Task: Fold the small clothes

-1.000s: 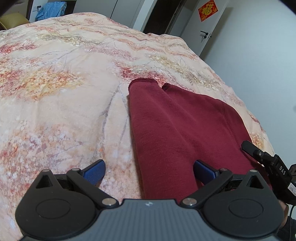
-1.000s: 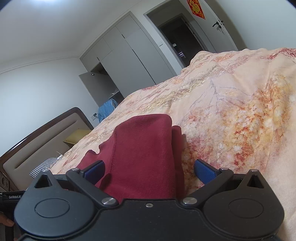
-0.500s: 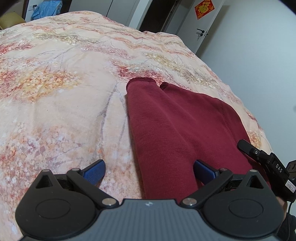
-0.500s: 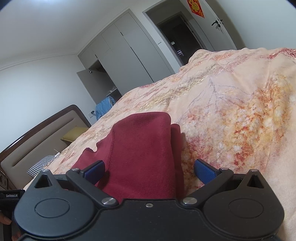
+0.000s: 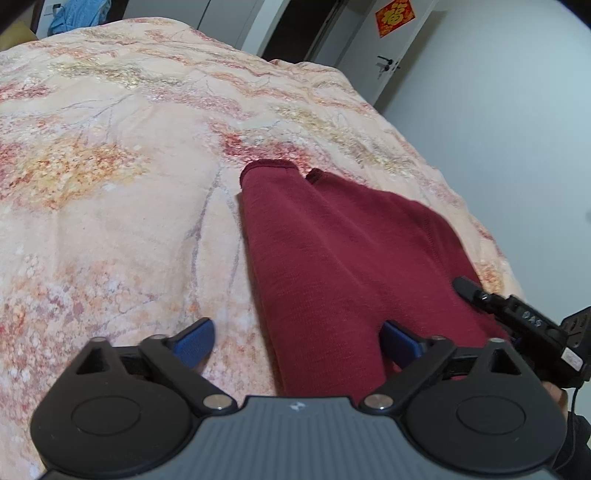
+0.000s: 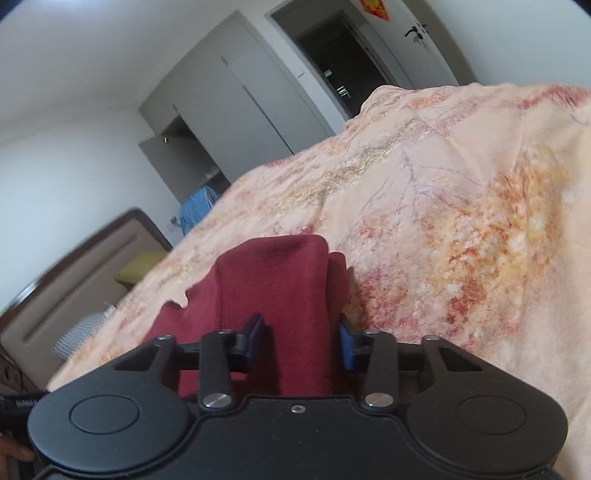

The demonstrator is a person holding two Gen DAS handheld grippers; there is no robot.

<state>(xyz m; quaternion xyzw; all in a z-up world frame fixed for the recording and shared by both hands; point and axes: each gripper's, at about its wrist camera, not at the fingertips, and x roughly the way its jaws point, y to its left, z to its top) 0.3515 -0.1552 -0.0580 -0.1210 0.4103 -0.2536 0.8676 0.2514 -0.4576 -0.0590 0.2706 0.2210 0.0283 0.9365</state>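
A dark red garment [image 5: 343, 258], folded into a long strip, lies on a bed [image 5: 122, 206] covered by a peach quilt with red and gold blossom print. In the left wrist view the garment runs from the near edge of the picture up and away, its far end showing two rounded ends side by side, and its right side spreads wider toward the bed's edge. The left gripper [image 5: 297, 341] has its jaws spread wide, though they have just been closing a little; the left blue pad sits over bare quilt just beside the cloth, the right pad over the cloth, so the garment's near left edge lies between them without either pad pressing on it. The right gripper [image 6: 301, 339] has just been closing sharply and its blue pads now stand close on either side of a raised fold of the same garment [image 6: 273, 291]; they seem to pinch it, though the picture is blurred and the contact on the right pad is partly hidden. That gripper also shows in the left wrist view [image 5: 517, 317] as a black finger over the garment's right edge. Beyond the bed stand grey wardrobe doors [image 6: 236, 92], one door open with a blue cloth [image 6: 197, 208] hanging by it, a dark doorway [image 6: 332, 62], a padded headboard [image 6: 74, 280] with a yellow pillow [image 6: 140, 269] against it, and a white door bearing a red paper sign [image 5: 395, 16].
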